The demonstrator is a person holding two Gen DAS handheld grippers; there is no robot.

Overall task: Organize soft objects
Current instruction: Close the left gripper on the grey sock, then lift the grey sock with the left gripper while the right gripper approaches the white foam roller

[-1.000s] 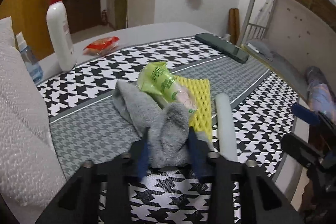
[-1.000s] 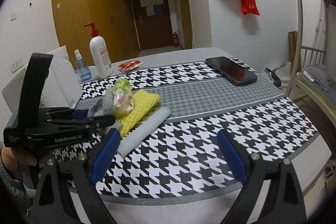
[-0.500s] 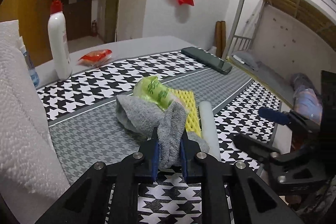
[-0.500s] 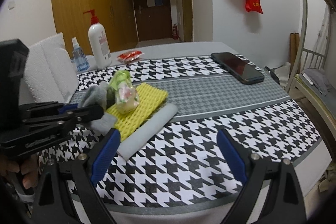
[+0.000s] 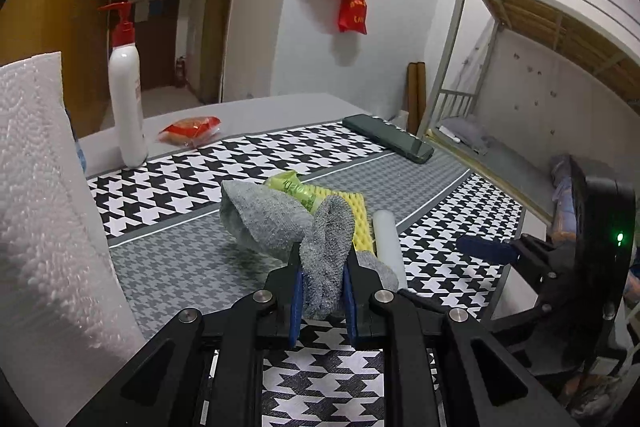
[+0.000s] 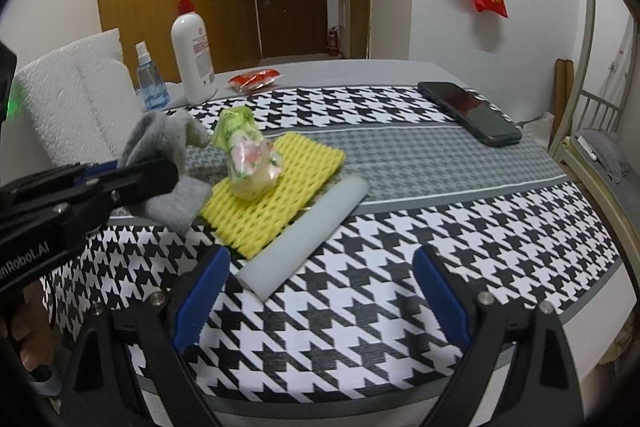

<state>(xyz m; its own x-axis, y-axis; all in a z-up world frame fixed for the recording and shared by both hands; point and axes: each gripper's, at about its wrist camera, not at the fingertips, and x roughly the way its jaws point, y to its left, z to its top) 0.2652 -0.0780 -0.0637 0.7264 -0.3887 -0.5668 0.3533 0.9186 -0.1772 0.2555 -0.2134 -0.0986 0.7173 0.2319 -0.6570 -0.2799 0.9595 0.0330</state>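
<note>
Since a second ago the left gripper point(image 5: 322, 297) has closed its jaws onto a fold of the grey sock point(image 5: 276, 223) and begun lifting it, so the cloth now hangs bunched between the blue pads instead of lying slack, while the right gripper point(image 6: 320, 293) has drifted closer to the pile with its jaws wide and nothing between them. By my reading the sorting has barely started: only the sock is in hand, and the yellow foam net point(image 6: 276, 195), the green snack packet point(image 6: 248, 155) resting on it and the white foam tube point(image 6: 308, 231) just beside it, toward the near edge of the worktop point(image 6: 400, 235), all lie untouched in one cluster near the left side. No bin or set-down spot for the soft things is visible, so where the sock should go I cannot tell. Only the left wrist view shows the pinch itself and the sock's open cuff; the right wrist view shows the full net and packet, which the sock mostly hides from the left camera, plus a small spray bottle point(image 6: 150, 83) at the far left corner.
</note>
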